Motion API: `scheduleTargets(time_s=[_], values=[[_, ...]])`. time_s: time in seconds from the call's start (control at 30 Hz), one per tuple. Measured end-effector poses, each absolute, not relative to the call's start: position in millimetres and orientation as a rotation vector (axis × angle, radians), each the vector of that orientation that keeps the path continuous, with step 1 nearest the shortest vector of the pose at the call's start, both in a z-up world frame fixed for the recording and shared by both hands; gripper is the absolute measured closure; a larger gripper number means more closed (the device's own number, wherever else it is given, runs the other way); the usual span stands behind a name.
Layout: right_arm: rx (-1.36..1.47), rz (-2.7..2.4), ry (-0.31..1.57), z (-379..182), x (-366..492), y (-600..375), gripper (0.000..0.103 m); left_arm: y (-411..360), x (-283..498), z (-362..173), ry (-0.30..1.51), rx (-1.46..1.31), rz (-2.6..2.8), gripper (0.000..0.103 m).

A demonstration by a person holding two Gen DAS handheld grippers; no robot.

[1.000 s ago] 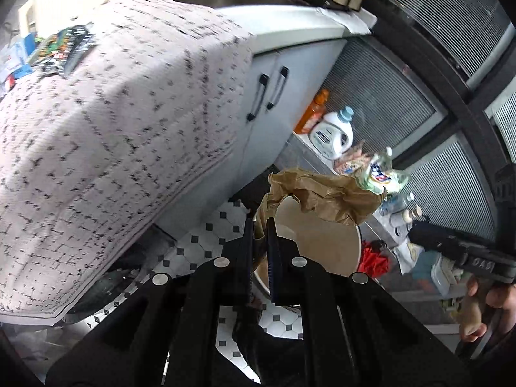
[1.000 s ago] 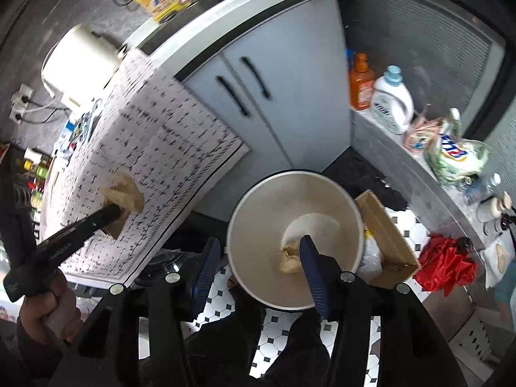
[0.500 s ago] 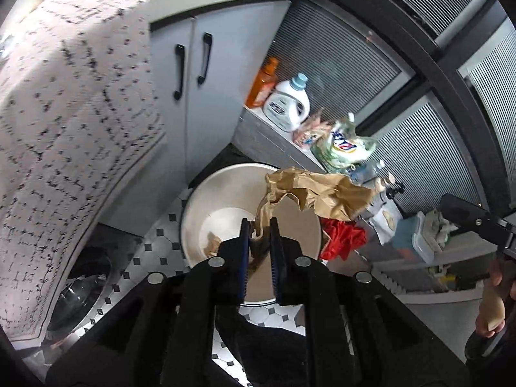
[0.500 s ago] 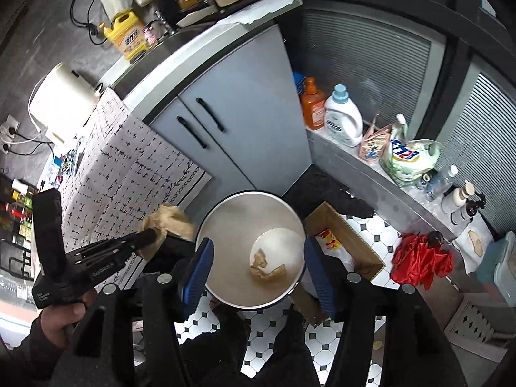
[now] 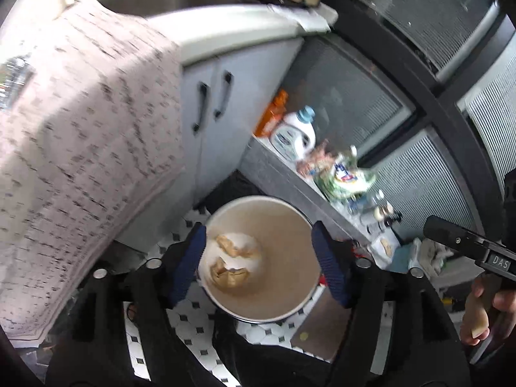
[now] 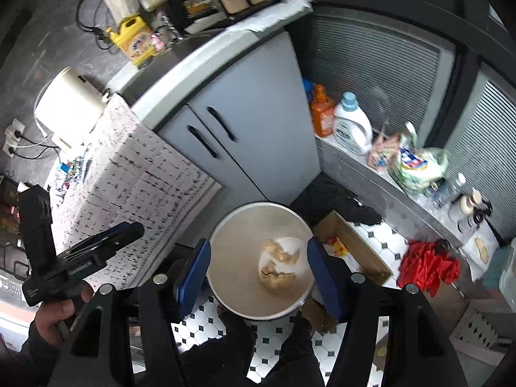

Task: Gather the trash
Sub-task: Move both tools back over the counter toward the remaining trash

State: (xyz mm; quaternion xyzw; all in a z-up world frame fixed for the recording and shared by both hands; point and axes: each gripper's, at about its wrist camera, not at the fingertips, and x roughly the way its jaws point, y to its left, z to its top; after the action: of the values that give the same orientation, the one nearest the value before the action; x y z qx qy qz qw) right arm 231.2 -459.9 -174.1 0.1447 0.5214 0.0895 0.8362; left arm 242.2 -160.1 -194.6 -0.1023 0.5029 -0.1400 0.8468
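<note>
A round bin (image 5: 290, 251) with a tan inside stands on the tiled floor below both grippers. Crumpled brown paper (image 5: 230, 274) lies at its bottom, and shows as brown paper (image 6: 277, 267) in the right wrist view within the bin (image 6: 235, 242). My left gripper (image 5: 258, 262) hovers over the bin, its jaws opening wide with nothing between the blue pads. My right gripper (image 6: 258, 272) also hangs above the bin, jaws opening and empty. Each gripper shows at the edge of the other's view: the left gripper (image 6: 129, 230) at left, the right gripper (image 5: 451, 235) at right.
A patterned cloth (image 5: 80, 145) drapes over the counter beside grey cabinet doors (image 5: 213, 103). Detergent bottles (image 6: 351, 125) and bags line a low ledge. An open cardboard box (image 6: 351, 248) and a red cloth (image 6: 425, 267) lie right of the bin.
My left gripper let go of the brown paper bag, which dropped into the bin, and its jaws spread wide. The right gripper's jaws widened a little as it rose.
</note>
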Motion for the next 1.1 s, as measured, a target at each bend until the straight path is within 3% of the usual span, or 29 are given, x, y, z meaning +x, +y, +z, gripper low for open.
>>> scheduleTargets(time_s=[0.2, 0.33, 0.53, 0.8, 1.1], values=[[0.27, 0.268, 1.003, -147.5, 251.7, -419.0, 0.023, -110.7, 234.1, -161.8, 0.957, -0.247, -0.183, 0.018], [0.224, 0.31, 0.91, -127.2, 261.8, -382.6, 0.008, -74.6, 223.5, -138.9, 0.876, -0.266, -0.11, 0.013], [0.162, 0.366, 0.827, -103.8, 278.7, -323.6, 0.008, -19.1, 209.7, -113.3, 0.782, -0.276, 0.018, 0.006], [0.126, 0.435, 0.733, -85.5, 289.6, -247.0, 0.008, 63.0, 195.7, -97.9, 0.715, -0.322, 0.172, 0.006], [0.07, 0.519, 0.748, -82.7, 302.0, -163.0, 0.008, 146.7, 182.2, -95.0, 0.668, -0.363, 0.279, 0.006]])
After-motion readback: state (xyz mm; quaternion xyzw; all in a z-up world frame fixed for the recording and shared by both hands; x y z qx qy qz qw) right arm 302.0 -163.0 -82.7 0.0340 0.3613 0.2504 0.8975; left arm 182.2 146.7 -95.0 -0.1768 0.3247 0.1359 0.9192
